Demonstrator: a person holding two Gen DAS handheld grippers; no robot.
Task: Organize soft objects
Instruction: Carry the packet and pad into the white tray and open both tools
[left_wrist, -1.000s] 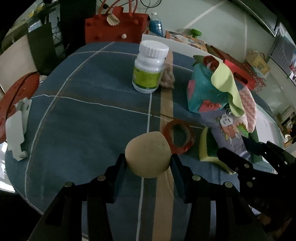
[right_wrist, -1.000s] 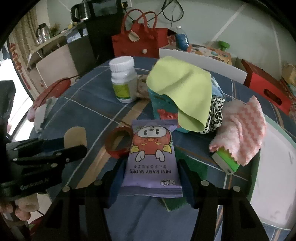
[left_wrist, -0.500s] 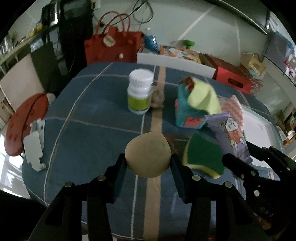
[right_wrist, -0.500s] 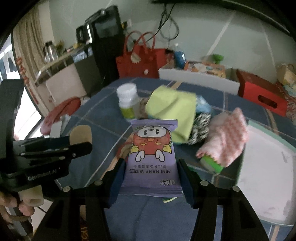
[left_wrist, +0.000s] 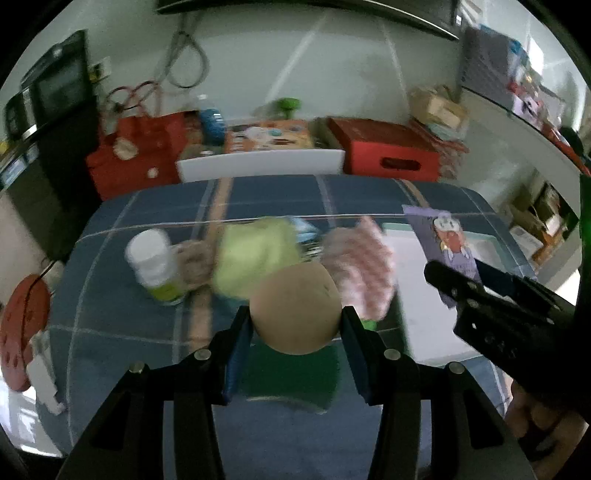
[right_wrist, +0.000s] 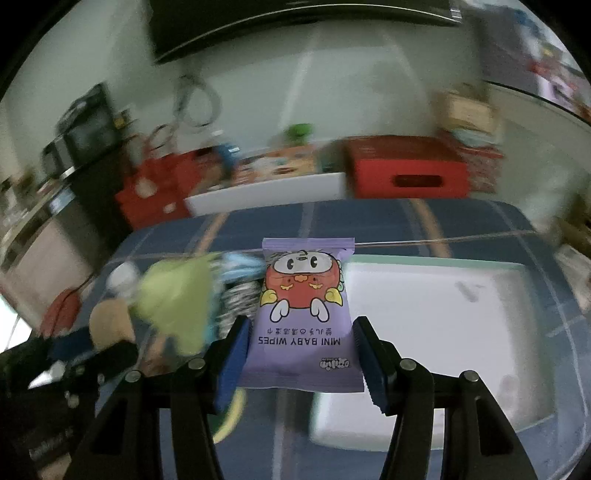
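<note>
Left claw (left_wrist: 295, 325) has its blue-padded fingers pressed on both sides of a smooth, tan, egg-shaped ball (left_wrist: 295, 306), matte and rounded, held up off the counter (left_wrist: 110, 321). Right claw (right_wrist: 299, 354) is clamped the same way on a flat, glossy purple pack (right_wrist: 303, 314) of mini baby wipes, a crimped rectangular pouch with a cartoon printed on it, also carried in the air, over the near-left edge of a shallow white tray (right_wrist: 461, 325) with a pale green rim.

Under both lies a blue plaid cloth with thin white and tan stripes, covering the counter. On it, blurred, a soft heap: a limp yellow-green cloth (left_wrist: 255, 254) draped over something teal, a fluffy pink-and-white zigzag towel (left_wrist: 362, 269) just beside it, and a black-and-white patterned scrap (right_wrist: 240, 299) showing from the right wrist view. A squat white plastic bottle (left_wrist: 155, 266) with a green label stands upright left of the heap. A green, coarse-looking sponge (left_wrist: 291, 373) lies flat directly below the ball.

A red boxy crate (left_wrist: 388, 155) and a red bag (left_wrist: 136, 155) sit behind the counter.
</note>
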